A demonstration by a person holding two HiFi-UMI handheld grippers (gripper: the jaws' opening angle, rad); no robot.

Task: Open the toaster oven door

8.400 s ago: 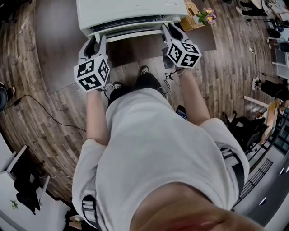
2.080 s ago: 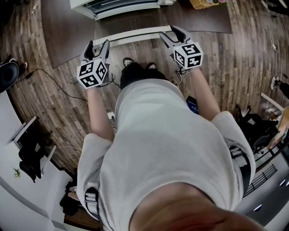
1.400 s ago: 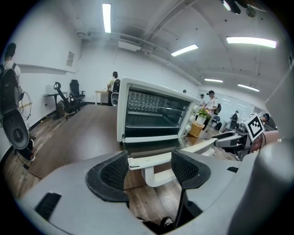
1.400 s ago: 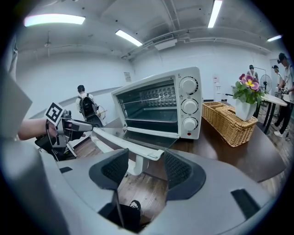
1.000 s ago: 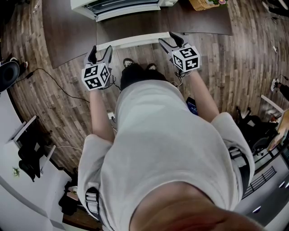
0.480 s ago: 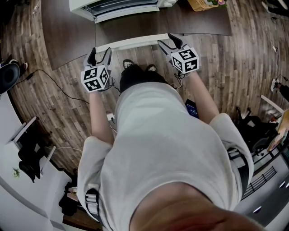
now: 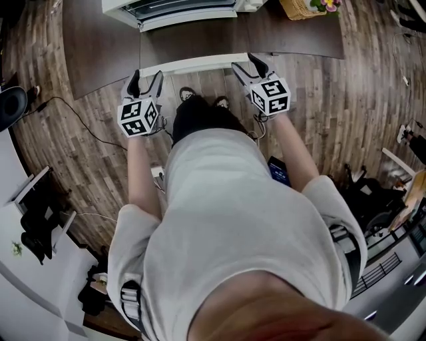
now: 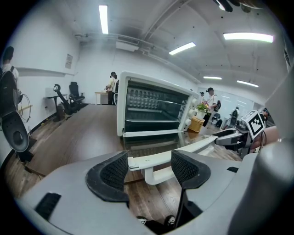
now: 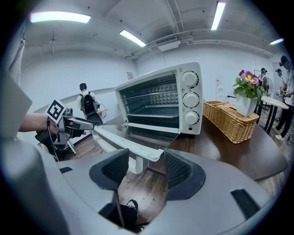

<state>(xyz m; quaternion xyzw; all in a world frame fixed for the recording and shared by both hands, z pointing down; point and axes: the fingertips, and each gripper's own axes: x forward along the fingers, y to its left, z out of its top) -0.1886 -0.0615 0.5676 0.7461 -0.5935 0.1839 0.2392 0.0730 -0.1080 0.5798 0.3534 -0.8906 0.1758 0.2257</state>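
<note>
1. The dark wooden counter [image 7: 93,53] is carrying the toaster oven near its middle, well away from its edges.
2. The white toaster oven [image 7: 173,8] [image 8: 154,108] [image 9: 161,101] is standing upright with its cavity facing the person and its three knobs sitting on its right side.
3. The glass door [image 7: 193,40] [image 8: 156,144] [image 9: 138,137] is lying open, folded down roughly flat from its bottom hinge and reaching out toward the counter's front edge.
4. A wicker basket [image 9: 229,117] [image 7: 296,8] is sitting on the counter to the right of the oven, apart from it, with a pot of flowers [image 9: 248,80] standing beside it.
5. The white handle [image 7: 196,64] [image 8: 151,159] [image 9: 133,146] is running along the door's outer edge, over the wooden floor.
6. The left hand-held gripper [image 7: 145,78] [image 8: 149,166] is hovering at the handle's left end; its jaws are standing wide, with that end sitting between the pads and not being squeezed.
7. The right hand-held gripper [image 7: 243,66] [image 9: 146,167] is doing the same at the handle's right end, with its jaws gaping wide around the tip and not pressing on it.
</note>
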